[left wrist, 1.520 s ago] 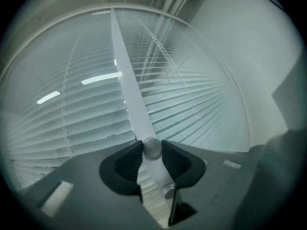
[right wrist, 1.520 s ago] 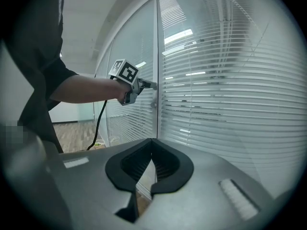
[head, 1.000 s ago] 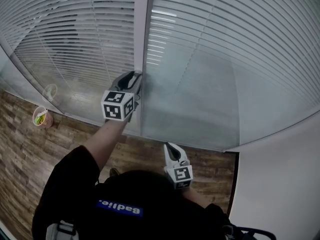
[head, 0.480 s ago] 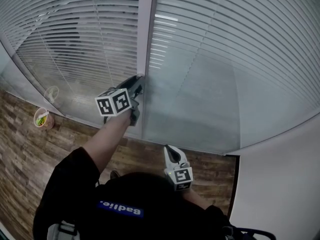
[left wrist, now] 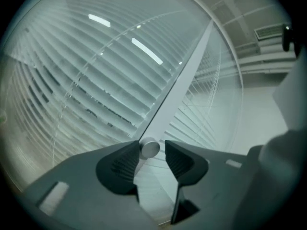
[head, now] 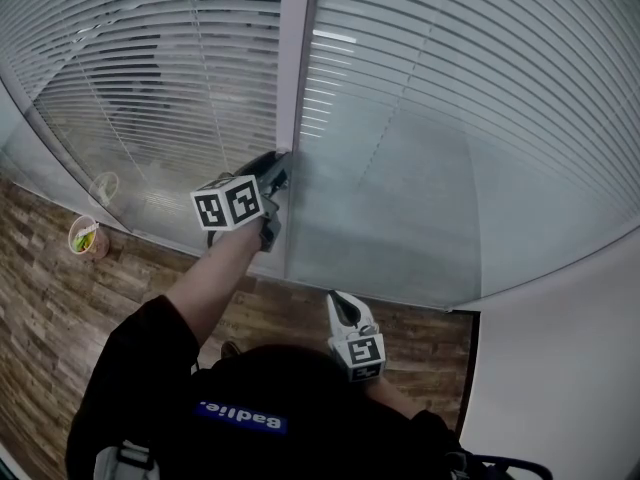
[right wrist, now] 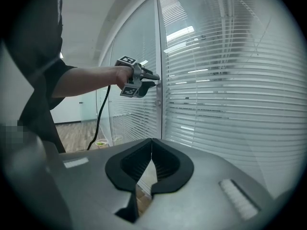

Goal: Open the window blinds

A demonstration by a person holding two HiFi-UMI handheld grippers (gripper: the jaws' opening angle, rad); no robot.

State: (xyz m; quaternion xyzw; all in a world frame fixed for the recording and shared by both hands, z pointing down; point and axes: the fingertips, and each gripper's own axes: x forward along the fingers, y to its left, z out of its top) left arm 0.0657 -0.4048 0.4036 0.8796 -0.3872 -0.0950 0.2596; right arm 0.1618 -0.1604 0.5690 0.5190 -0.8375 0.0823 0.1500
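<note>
Horizontal slat blinds hang behind glass in a left pane (head: 150,78) and a right pane (head: 450,98), split by a grey post (head: 295,88). A small round metal knob (left wrist: 149,148) sticks out of that post. My left gripper (left wrist: 152,146) points level at the post (left wrist: 182,80) with the knob between its jaws. The jaws have just been opening: the knob sits against the left pad, and a gap shows to the right pad (left wrist: 175,158). In the head view the left gripper (head: 278,168) reaches the post. My right gripper (right wrist: 149,169) is shut on nothing, held low near the body (head: 343,308).
A paper cup (head: 83,236) with something green in it stands on the wooden floor (head: 60,308) at the foot of the left pane. A white wall (head: 560,368) closes the right side. A black cable (right wrist: 98,123) hangs from the left arm.
The left gripper has rolled about its own axis at the post, so its marker cube now shows two faces. The right gripper has stayed where it was.
</note>
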